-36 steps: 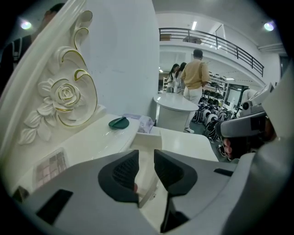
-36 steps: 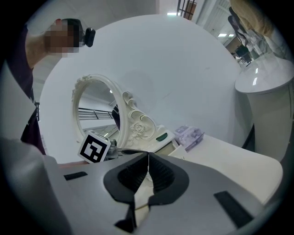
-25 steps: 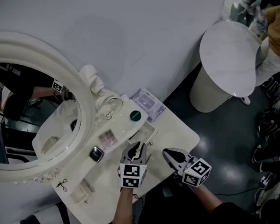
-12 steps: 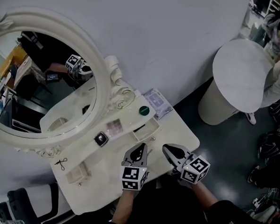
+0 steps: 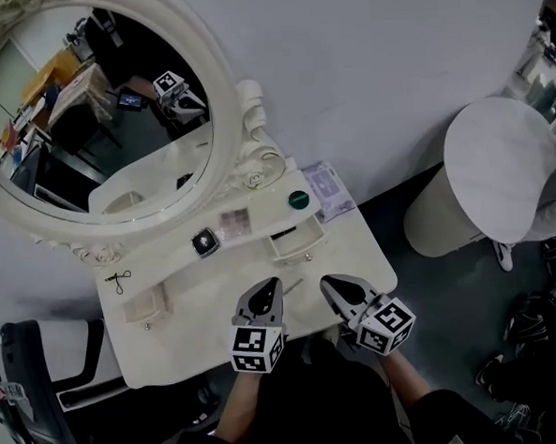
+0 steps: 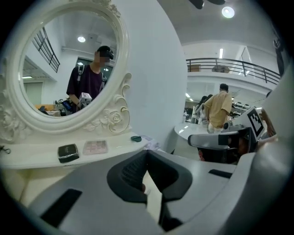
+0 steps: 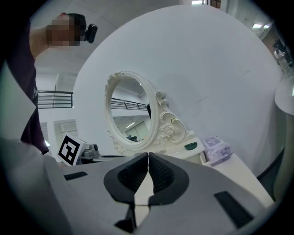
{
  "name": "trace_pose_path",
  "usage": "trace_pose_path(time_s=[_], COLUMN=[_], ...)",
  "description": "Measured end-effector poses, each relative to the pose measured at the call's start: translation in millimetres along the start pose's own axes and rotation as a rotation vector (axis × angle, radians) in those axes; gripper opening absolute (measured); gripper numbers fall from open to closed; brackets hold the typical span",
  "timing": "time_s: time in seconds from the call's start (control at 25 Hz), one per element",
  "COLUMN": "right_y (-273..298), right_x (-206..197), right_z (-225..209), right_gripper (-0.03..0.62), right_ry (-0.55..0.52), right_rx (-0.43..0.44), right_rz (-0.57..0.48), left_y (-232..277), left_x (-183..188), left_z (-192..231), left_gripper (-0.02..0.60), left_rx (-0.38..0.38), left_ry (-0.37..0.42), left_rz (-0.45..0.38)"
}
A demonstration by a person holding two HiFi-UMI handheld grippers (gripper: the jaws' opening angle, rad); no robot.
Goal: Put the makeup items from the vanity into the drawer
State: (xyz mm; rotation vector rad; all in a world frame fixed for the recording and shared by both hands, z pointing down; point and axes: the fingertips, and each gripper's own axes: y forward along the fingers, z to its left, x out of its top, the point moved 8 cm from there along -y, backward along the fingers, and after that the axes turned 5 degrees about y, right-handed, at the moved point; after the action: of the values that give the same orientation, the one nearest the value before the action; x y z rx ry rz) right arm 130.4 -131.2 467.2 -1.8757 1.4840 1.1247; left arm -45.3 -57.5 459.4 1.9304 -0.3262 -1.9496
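On the vanity (image 5: 196,339) shelf below the mirror (image 5: 102,114), left to right: black compact (image 5: 205,241), pink palette (image 5: 235,222), green round item (image 5: 298,200). A lilac packet (image 5: 328,187) lies at the right end. None of them is in the drawer yet.

Small drawer (image 5: 297,251) stands pulled out just below the shelf, between palette and green item. Left gripper (image 5: 269,286) and right gripper (image 5: 327,284) hover over the tabletop near its front edge. Both have jaws pressed together with nothing between them.

Risks, as I judge them:
- Reaching in with the jaws closed would shove an item along the shelf or against the mirror frame instead of grasping it.
- Compact and palette lie flat and offer little to pinch, so a shallow bite may slip.
- Green item may roll if nudged.
- The drawer front juts into the approach, and a knock could push it shut.
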Motion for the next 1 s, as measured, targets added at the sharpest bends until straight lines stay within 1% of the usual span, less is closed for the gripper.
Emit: trace_pose_path(time_s=[0.24, 0.4, 0.6, 0.76, 1.0], right_y=[22.6, 39.8, 67.3, 88.3, 114.8], right_x=[-15.4, -28.4, -43.5, -62.7, -96.2], right_z=[17.8, 32.6, 48.4, 58.5, 53.2], right_gripper=[0.025, 0.025, 0.025, 0.025, 0.026], right_ry=[-0.071, -0.171, -0.316, -0.471, -0.648], right_rx=[0.048, 0.047, 0.072, 0.120, 0.182], right_rz=[0.090, 0.177, 0.298, 0.442, 0.648], left_y=[-26.7, -44.6, -54.4, -57.7, -56.3], left_x=[-25.7, -40.2, -57.3, -70.7, -87.3], left_z=[17.0, 33.2, 51.3, 64.6, 77.7], left_gripper=[0.015, 0.015, 0.015, 0.015, 0.015], left_rx=[0.059, 0.077, 0.050, 0.021, -0.008], left_ry=[-0.025, -0.048, -0.046, -0.057, -0.069], left_rz=[0.005, -0.004, 0.001, 0.011, 0.024])
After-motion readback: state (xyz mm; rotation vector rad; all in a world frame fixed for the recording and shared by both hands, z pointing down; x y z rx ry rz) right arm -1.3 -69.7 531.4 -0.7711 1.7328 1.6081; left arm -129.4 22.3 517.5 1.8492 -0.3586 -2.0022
